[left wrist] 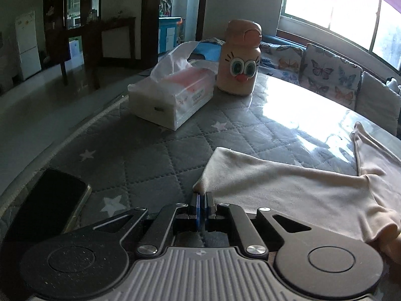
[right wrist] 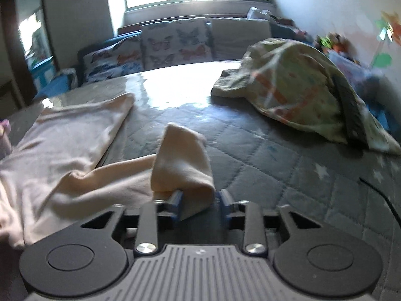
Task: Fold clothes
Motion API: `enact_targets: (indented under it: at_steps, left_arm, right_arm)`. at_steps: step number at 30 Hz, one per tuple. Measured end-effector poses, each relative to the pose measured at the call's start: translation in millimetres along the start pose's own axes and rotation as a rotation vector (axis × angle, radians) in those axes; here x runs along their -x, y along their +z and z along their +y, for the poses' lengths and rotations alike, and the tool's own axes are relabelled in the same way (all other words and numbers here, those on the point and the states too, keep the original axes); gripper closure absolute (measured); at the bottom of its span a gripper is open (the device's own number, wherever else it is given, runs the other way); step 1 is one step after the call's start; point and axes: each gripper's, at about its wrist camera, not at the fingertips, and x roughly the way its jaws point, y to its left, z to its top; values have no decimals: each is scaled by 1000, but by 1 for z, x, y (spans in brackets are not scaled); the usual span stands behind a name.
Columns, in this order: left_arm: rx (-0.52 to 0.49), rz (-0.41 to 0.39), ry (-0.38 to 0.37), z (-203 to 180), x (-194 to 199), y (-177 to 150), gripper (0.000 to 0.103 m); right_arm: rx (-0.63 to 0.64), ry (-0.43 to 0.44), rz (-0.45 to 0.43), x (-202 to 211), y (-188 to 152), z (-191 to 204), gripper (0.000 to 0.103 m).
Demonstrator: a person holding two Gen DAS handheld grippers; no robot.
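A cream garment [left wrist: 295, 188] lies spread on the grey quilted table [left wrist: 150, 155]. My left gripper [left wrist: 202, 198] is shut on the near left corner of the garment, low over the table. In the right wrist view the same cream garment [right wrist: 62, 140] lies at the left, with one end [right wrist: 183, 160] lifted and draped between my fingers. My right gripper [right wrist: 200, 200] stands open, its jaws apart, with the cloth end resting against the left finger [right wrist: 176, 202].
A tissue pack [left wrist: 173, 97] and a tan face-printed bottle [left wrist: 238, 60] stand at the table's far left. A black phone [left wrist: 50, 198] lies near my left gripper. A patterned heap of clothes [right wrist: 300, 92] lies at the right. Butterfly cushions [right wrist: 173, 42] line the bench behind.
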Motion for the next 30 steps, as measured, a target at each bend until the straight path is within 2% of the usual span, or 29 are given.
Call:
enact_targets:
  at_steps: [5,9,12,16,21,26,29,30]
  left_arm:
    - [-10,-7,6,-2,6,2,100]
    - [-10,-11,11,-1,6,4,99]
    - [-8,2,10,0,4,4,99]
    - [-22,6,19,0,6,5,95]
    - [-34,-10,39,2,14,6,94]
    - [-115,-50,-29,-15,34,1,94]
    - [-206,-63,-105,-38,44,-6,93]
    - [-240,-65,-135,-48,48,-9,89]
  right_arm:
    - [60,-45,-33,-6,9,5,61]
    - [-92,-77,-83,0,21,-27,58]
    - [-183,-94,-88,3,23,-49,58]
    - [-222,-125,-99,10,19,-65,57]
    - [-175,-65,-80,6,18,-57,53]
    - [-115,-25,-44,-8,19,-39,53]
    - [-73,-37,-12,-13,19,-30,53]
    - [-63,-37,-9,-12,19,-28,52]
